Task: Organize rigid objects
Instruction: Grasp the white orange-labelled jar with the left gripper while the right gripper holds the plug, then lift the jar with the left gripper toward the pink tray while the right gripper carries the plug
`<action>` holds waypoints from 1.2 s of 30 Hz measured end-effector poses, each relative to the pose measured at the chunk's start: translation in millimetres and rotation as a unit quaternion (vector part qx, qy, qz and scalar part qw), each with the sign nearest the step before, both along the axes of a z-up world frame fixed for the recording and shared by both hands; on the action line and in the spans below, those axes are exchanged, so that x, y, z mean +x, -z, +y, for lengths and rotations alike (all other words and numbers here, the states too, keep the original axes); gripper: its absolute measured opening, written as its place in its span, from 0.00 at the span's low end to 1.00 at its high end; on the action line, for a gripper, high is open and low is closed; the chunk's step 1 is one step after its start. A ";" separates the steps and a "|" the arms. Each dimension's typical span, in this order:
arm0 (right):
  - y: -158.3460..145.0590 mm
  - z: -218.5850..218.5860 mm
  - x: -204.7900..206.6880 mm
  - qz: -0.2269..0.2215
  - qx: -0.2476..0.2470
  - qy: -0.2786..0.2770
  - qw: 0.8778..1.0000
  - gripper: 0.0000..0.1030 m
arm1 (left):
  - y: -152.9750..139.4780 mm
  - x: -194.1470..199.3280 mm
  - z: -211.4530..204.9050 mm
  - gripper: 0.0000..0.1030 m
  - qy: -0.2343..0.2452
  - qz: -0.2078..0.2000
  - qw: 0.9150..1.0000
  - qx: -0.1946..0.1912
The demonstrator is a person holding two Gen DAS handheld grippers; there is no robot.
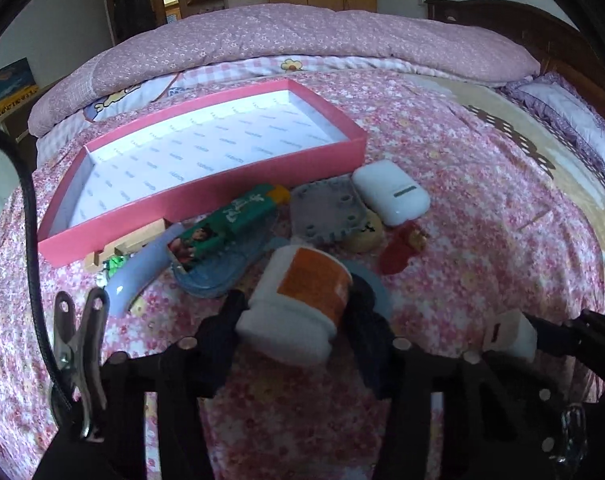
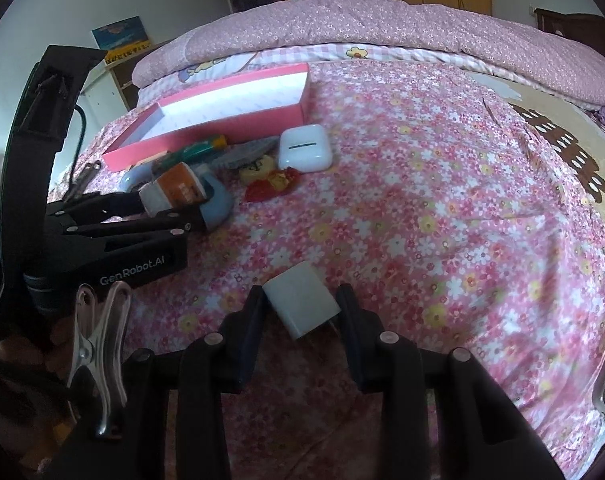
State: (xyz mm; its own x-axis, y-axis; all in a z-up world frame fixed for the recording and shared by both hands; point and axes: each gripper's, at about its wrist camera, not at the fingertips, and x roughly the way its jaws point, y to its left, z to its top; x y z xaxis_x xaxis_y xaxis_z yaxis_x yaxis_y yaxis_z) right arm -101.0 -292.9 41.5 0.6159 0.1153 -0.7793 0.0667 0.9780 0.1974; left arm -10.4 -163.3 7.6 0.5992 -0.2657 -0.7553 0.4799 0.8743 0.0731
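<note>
In the left wrist view, a white bottle with an orange label [image 1: 302,300] is being gripped by the left gripper [image 1: 292,320], just short of the pink box [image 1: 206,196]. It should be carried level over the near wall and lowered inside before release.

In the right wrist view, a white charger plug [image 2: 302,300] is being clamped by the right gripper [image 2: 301,312], apparently lifted, well short of the pink box.
</note>
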 end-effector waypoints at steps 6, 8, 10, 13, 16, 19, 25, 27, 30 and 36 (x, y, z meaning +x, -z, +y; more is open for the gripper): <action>-0.2 0.7 -1.5 -0.006 -0.001 0.001 1.000 0.36 | -2.3 -4.9 10.4 0.48 -0.006 0.010 1.000 -0.020; -0.3 1.5 -2.0 -0.007 0.000 0.002 1.000 0.36 | -4.1 -8.0 16.3 0.48 -0.010 0.016 0.999 -0.027; -0.2 1.4 -2.0 -0.006 -0.001 0.001 1.000 0.36 | -5.7 -11.2 21.5 0.48 -0.014 0.019 0.999 -0.029; -0.2 1.4 -1.9 -0.007 -0.001 0.002 1.000 0.36 | -7.9 -16.7 31.7 0.48 -0.023 0.024 0.999 -0.029; -0.3 1.7 -2.2 -0.007 -0.002 0.002 1.000 0.36 | -7.9 -22.2 39.3 0.48 -0.025 0.027 0.999 -0.025; -0.7 2.8 -1.8 -0.007 -0.005 0.001 1.000 0.36 | -6.6 -25.9 44.1 0.48 -0.026 0.025 0.999 -0.021; -0.1 3.4 -2.5 -0.010 -0.008 0.003 1.000 0.36 | -4.4 -28.8 43.6 0.48 -0.021 0.017 0.999 -0.019; 0.0 3.8 -2.7 -0.011 -0.010 0.004 1.000 0.36 | -5.5 -28.8 44.9 0.48 -0.021 0.019 0.999 -0.025; 0.0 4.6 -2.8 -0.012 -0.012 0.006 1.000 0.36 | -9.0 -29.2 49.5 0.47 -0.021 0.024 0.999 -0.041; 0.2 2.1 -4.9 -0.018 0.000 0.015 1.000 0.36 | -18.9 -34.8 59.1 0.45 -0.026 0.015 0.998 -0.049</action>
